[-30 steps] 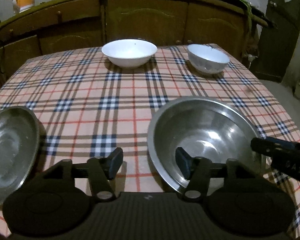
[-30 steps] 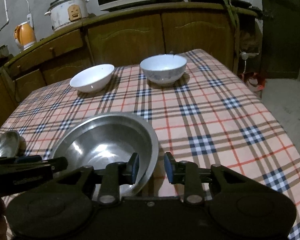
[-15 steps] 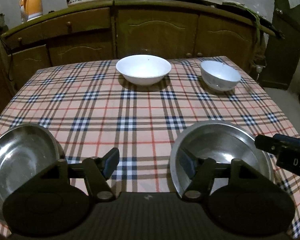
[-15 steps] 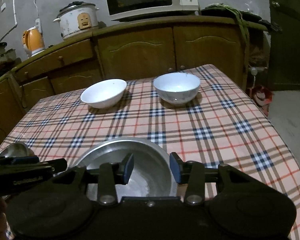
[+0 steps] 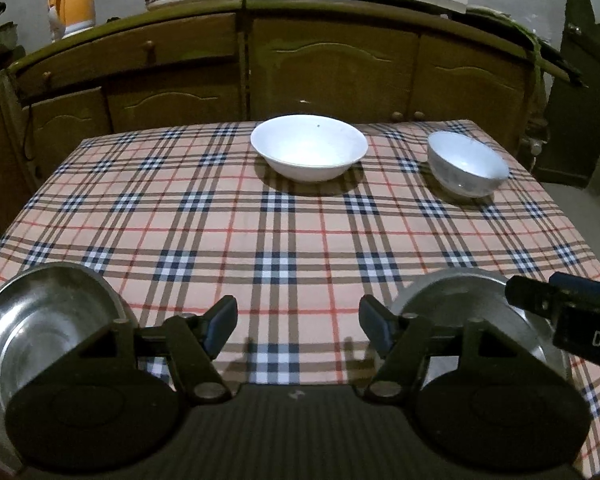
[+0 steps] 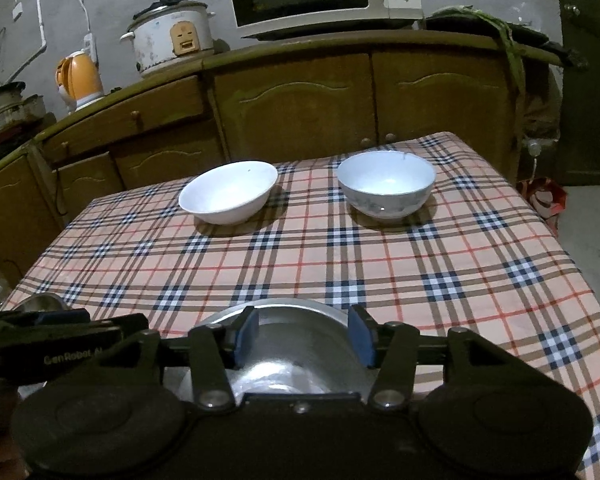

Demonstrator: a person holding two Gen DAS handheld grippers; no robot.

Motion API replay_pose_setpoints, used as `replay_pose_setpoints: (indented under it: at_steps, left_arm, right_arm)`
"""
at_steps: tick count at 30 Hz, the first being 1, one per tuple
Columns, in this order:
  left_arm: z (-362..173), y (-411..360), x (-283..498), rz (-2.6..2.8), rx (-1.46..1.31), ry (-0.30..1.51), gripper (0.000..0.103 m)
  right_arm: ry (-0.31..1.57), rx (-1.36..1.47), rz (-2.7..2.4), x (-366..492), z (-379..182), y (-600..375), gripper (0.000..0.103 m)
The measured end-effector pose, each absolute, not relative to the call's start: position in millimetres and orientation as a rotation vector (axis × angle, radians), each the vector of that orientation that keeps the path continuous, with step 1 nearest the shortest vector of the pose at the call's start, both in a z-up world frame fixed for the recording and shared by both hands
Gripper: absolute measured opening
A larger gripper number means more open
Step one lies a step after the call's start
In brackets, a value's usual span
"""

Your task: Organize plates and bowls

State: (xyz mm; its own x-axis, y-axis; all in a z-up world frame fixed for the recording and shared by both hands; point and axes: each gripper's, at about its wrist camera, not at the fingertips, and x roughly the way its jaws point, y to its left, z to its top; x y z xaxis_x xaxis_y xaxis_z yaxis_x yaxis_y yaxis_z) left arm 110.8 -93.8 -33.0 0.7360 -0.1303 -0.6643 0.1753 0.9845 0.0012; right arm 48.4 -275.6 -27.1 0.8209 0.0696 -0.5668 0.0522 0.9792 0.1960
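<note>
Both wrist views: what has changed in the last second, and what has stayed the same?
Both grippers drew back toward the near table edge and tilted up. The right gripper opened wider above the large steel bowl, which it never gripped. The left gripper stayed open, holding nothing. The small steel bowl, the wide white bowl and the deeper white bowl kept their places on the tablecloth.

We see a dim room lit from above: soft shadows under the white bowl (image 5: pixel 308 152), glare in the steel bowl (image 6: pixel 284 360) between our fingers, edges bowed.
</note>
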Motion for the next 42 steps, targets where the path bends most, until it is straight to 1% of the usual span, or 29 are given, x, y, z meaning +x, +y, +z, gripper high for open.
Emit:
replay_pose_setpoints:
  at_steps: [7,10,16,20,27,35,39,41,42]
  left_arm:
    - [-32,-85,130,-0.142,0.053,0.724,0.072]
    - [-29,-82,143,-0.127,0.048,0.718,0.073]
    - [-17,-75,183,-0.083,0.054,0.684,0.075]
    - [-11,-73,215,-0.061,0.062,0.672,0.077]
    - [-13,-78,267,-0.065,0.078,0.681,0.078]
    - [-28,-80,319,-0.055,0.058,0.726,0.078]
    - [-37,-80,337,-0.067,0.049,0.752,0.071]
    - [-41,-83,343,-0.075,0.066,0.761,0.057]
    - [-44,-84,346,-0.084,0.072,0.769,0.053]
  right_arm:
    - [0.612,0.209,0.029,67,-27,-273,0.068]
    - [0.613,0.214,0.036,81,-24,-273,0.069]
    - [0.602,0.217,0.055,122,-13,-272,0.073]
    - [0.586,0.211,0.066,157,-6,-271,0.08]
    - [0.615,0.217,0.063,227,-7,-268,0.08]
    - [0.703,0.272,0.068,294,-33,-263,0.08]
    - [0.716,0.29,0.066,310,-45,-264,0.08]
    - [0.723,0.283,0.07,316,-50,-262,0.08]
    - [0.729,0.285,0.076,319,-52,-261,0.079]
